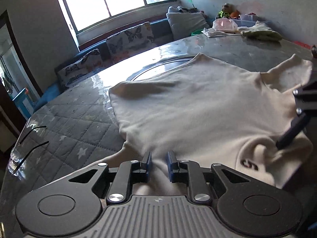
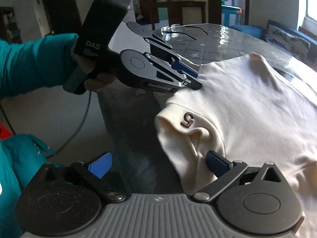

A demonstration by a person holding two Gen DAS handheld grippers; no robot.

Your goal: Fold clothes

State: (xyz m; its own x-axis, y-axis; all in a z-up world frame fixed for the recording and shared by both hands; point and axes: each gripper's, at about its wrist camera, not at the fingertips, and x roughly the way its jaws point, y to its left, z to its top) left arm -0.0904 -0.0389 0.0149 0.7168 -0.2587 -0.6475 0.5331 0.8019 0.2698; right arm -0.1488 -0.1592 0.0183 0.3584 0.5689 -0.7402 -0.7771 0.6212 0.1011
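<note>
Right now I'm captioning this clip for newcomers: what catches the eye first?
A cream garment spread across the table dominates, with a dark "5" near its collar. The left gripper pinches its near edge, while the right gripper is open by the collar. Eyeglasses lie at the table's left edge.

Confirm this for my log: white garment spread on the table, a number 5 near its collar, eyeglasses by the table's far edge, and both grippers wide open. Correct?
Not quite. Only the right gripper is wide open, one finger on the white garment. The left gripper is nearly closed around a fold of it, as the left wrist view shows. The number 5 and eyeglasses are as stated.
</note>
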